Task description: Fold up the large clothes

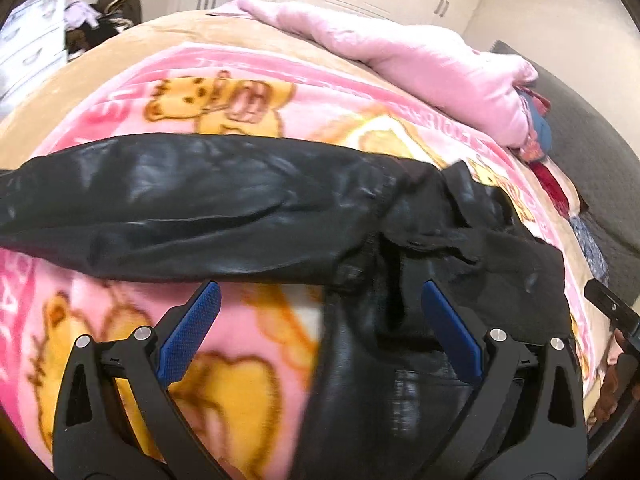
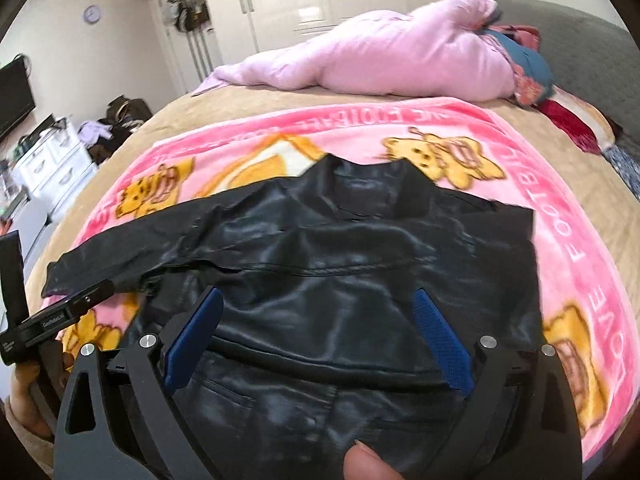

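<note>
A black leather jacket (image 2: pixel 320 264) lies flat on a pink cartoon-bear blanket (image 2: pixel 580 272) on the bed, collar away from me. Its left sleeve (image 1: pixel 160 204) stretches out sideways to the left; it also shows in the right wrist view (image 2: pixel 132 240). My left gripper (image 1: pixel 320 296) is open and empty, hovering over the jacket's left side where the sleeve meets the body. My right gripper (image 2: pixel 320 300) is open and empty above the jacket's body. The left gripper's body (image 2: pixel 60 316) shows at the left edge of the right wrist view.
A pale pink quilt (image 2: pixel 380 60) is bunched at the far side of the bed, with colourful cloths (image 2: pixel 528 76) and a grey headboard (image 2: pixel 592 52) to the right. White drawers (image 2: pixel 52 160) and wardrobes (image 2: pixel 320 0) stand beyond the bed.
</note>
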